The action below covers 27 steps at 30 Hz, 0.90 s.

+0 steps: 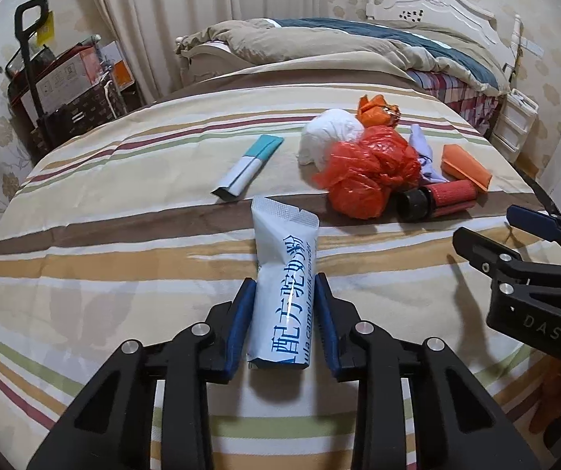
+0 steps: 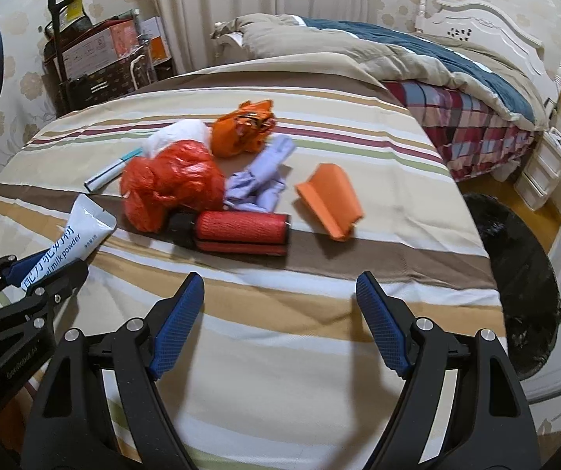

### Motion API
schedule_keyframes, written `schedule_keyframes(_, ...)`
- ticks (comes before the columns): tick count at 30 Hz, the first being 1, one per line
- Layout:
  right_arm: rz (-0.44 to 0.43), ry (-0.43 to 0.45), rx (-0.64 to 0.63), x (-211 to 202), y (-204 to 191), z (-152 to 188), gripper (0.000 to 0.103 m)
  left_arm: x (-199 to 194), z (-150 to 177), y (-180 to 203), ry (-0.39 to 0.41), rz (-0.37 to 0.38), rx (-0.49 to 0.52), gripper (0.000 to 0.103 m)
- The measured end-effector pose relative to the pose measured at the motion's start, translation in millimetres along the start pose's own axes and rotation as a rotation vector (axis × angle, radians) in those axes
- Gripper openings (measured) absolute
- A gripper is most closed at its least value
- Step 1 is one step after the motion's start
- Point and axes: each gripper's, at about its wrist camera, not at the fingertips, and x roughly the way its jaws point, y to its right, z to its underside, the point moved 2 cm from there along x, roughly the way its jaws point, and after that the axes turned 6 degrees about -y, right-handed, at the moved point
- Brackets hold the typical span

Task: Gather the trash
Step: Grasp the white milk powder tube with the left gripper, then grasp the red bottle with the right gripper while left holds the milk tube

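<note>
While left gripper (image 1: 285, 293) clamped on sachet (image 1: 283, 270) over striped bed (image 1: 84, 235) and right gripper (image 2: 280, 309) gaping empty: barely begun, trash pile (image 2: 186, 184) uncollected, black bin (image 2: 515, 266) beside bed.

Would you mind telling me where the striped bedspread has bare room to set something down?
Free: the wide patch under the right gripper, bordered by the red roll and orange folded packet; also the stripes left of the teal-tipped packet. Crowded: the red plastic bag, white wad and lilac cloth bunch together.
</note>
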Motion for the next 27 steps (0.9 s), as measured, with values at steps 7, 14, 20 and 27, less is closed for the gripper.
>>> schedule_keyframes(7,-0.014,0.019,0.009,-0.1,-5.0,-9.6,0.078,-1.6,2.0,-18.2,-0.001,-0.009,-0.046,0.033)
schedule_keyframes(14,0.035,0.063,0.09,-7.6,23.4,-27.1,0.078,0.2,0.9,-34.5,0.003,-0.008,-0.087,0.032)
schedule_keyframes(20,0.131,0.059,0.061,9.3,30.9,-48.2,0.078,0.3,1.0,-39.3,0.005,-0.008,-0.103,0.032)
schedule_keyframes(27,0.111,-0.002,0.047,11.5,29.6,-30.2,0.078,0.0,2.7,-39.7,0.008,-0.015,-0.102,0.032)
